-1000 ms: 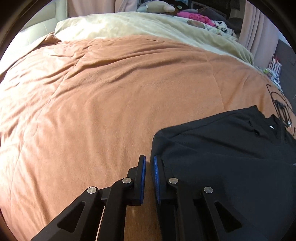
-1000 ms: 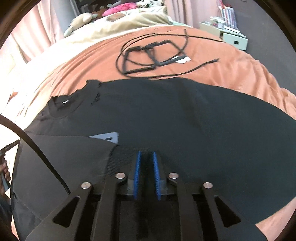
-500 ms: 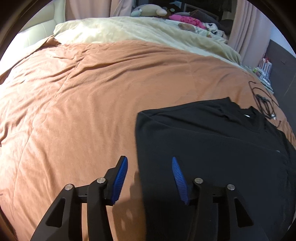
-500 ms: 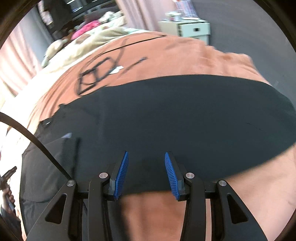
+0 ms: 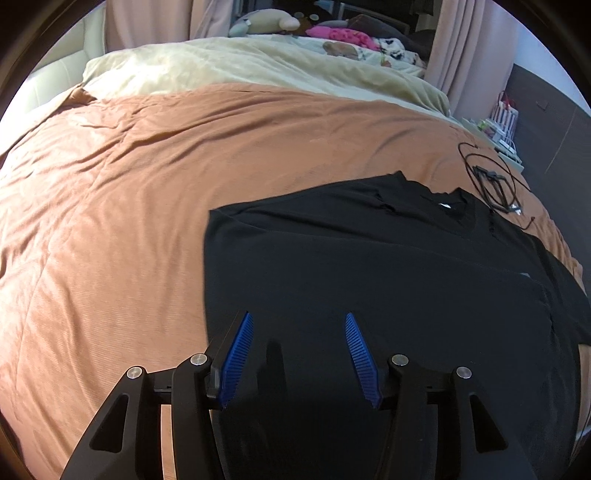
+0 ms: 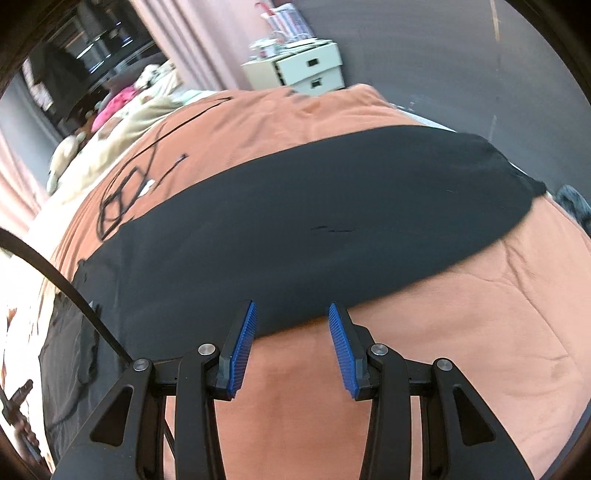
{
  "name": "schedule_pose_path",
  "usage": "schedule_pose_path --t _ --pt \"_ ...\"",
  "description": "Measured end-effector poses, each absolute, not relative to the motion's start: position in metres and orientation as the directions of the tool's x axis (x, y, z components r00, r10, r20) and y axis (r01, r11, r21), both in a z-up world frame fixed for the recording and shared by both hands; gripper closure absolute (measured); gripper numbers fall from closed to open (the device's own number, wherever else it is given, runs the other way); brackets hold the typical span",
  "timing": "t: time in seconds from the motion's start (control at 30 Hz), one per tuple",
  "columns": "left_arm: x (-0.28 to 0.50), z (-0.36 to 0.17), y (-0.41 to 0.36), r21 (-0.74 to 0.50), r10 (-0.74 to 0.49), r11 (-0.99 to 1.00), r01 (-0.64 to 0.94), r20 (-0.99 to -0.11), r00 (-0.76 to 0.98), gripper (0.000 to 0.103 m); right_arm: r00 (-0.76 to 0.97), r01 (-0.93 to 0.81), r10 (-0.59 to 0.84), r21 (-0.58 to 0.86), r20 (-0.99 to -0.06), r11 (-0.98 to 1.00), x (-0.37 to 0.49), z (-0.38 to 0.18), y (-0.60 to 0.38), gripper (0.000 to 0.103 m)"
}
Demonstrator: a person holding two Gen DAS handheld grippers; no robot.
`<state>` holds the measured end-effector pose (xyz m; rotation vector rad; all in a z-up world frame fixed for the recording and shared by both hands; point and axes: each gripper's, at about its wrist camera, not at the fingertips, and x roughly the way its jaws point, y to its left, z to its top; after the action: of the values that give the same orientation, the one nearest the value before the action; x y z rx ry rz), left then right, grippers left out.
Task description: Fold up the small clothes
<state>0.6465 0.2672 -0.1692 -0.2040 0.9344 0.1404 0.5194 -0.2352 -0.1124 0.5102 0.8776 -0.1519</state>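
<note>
One shirt [image 5: 369, 266] — two grippers [image 5: 297, 354] [image 6: 291, 338]

Plain black t-shirt [image 5: 369, 266], orange bedspread [image 5: 147, 177], cream blanket [image 5: 221, 66], blue ribbed gripper pads [image 6: 242, 343]

Both wrist views (close, downward) over black shirt [image 5: 369, 266]

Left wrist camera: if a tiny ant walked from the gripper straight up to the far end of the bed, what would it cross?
Left gripper → black T-shirt → orange blanket → cream blanket → stuffed toy.
</note>
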Motion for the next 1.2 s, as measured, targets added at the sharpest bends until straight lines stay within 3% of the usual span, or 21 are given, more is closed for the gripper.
schedule_pose_path --t 0.73,0.8,0.87,0.97,1.2 --pt "0.659 -0.187 0.218 -0.061 0.007 0.993 -0.102 -0.828 0.560 0.048 0.624 0.496 -0.044 0.352 -0.780 0.794 0.540 -0.140 -0.273 0.065" --pt "0.657 -0.188 0.218 -0.065 0.000 0.993 -0.095 -0.830 0.558 0.048 0.614 0.503 -0.086 0.304 -0.785 0.809 0.545 -0.136 -0.266 0.071" --pt "0.654 -0.189 0.219 -0.072 -0.008 0.993 -0.093 -0.831 0.557 0.048 0.611 0.495 -0.112 0.267 -0.784 0.827 0.551 -0.131 -0.258 0.094" --pt "0.647 -0.190 0.221 -0.077 -0.013 0.993 -0.092 -0.831 0.556 0.048 0.635 0.480 -0.135 0.252 -0.761 0.840 0.549 -0.115 -0.247 0.100" --pt "0.636 -0.183 0.227 -0.097 -0.021 0.990 -0.104 -0.823 0.567 0.048 0.694 0.418 -0.148 0.226 -0.705 0.880 0.537 -0.066 -0.217 0.101"
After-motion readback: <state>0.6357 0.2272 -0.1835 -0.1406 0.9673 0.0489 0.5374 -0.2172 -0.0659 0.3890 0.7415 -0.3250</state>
